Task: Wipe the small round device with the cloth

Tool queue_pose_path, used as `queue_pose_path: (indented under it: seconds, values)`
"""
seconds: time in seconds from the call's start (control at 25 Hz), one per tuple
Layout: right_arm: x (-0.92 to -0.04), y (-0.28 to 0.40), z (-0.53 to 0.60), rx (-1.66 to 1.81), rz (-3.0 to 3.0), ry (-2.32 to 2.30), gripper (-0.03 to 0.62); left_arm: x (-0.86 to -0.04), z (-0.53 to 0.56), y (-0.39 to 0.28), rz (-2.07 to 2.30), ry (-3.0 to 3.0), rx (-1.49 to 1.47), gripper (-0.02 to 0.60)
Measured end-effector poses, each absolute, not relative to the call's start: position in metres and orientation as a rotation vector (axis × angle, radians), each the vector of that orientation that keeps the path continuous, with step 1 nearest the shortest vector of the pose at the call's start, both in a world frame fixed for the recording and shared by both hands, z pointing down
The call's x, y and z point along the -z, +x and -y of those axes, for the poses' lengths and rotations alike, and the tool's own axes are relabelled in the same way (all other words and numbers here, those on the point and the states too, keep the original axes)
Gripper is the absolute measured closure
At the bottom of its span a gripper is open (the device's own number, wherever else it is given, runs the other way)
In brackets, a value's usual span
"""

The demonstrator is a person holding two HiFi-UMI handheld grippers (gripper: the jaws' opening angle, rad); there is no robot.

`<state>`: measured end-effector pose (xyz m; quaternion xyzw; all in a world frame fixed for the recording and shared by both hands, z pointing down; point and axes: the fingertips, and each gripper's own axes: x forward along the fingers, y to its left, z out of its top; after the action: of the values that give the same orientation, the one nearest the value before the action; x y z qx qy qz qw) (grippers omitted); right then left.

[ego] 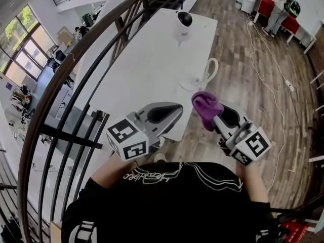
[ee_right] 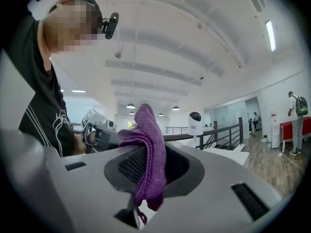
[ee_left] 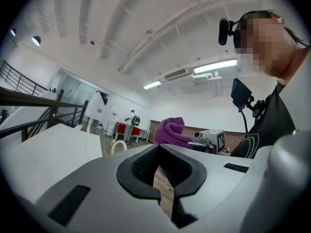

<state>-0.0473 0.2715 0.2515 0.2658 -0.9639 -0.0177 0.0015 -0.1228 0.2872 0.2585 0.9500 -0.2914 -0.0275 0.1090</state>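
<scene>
While standing at the near end of the white table (ego: 147, 70), holds both tools up off it. Grips the purple cloth (ego: 205, 105) in the right gripper (ego: 212, 116), jaws closed on a fold, bunched top poking out above, lower edge dangling below the pads. Carries nothing in the left gripper (ego: 172, 111), jaws drawn together, only a thin slit of wood floor between. Leaves the small round device (ego: 183, 20) upright at the table's far end, well apart from the cloth. Cannot make out its base against the white top. Shows little of either hand behind the marker cubes.
</scene>
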Motion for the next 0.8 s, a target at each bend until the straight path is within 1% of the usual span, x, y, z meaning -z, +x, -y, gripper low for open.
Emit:
queue_pose_path:
  seconds: [0.16, 0.32, 0.52, 0.64, 0.8]
  values:
    - [-0.277, -0.013, -0.334, -0.062, 3.055, 0.776, 0.528, -0.282, -0.351, -0.089, 0.947, 2.789, 0.043, 0.574]
    - [-0.292, 0.005, -0.382, -0.177, 3.057, 0.751, 0.528, -0.289, -0.4, -0.076, 1.001, 2.769, 0.012, 0.572]
    - [-0.278, 0.02, -0.4, -0.264, 3.059, 0.728, 0.527, -0.266, -0.415, -0.061, 1.055, 2.714, 0.015, 0.572]
    - [-0.292, 0.038, -0.415, -0.311, 3.065, 0.736, 0.528, -0.278, -0.437, -0.04, 1.058, 2.708, 0.03, 0.572]
    - [-0.308, 0.034, -0.44, -0.318, 3.057, 0.714, 0.528, -0.295, -0.464, -0.035, 1.063, 2.704, 0.027, 0.572]
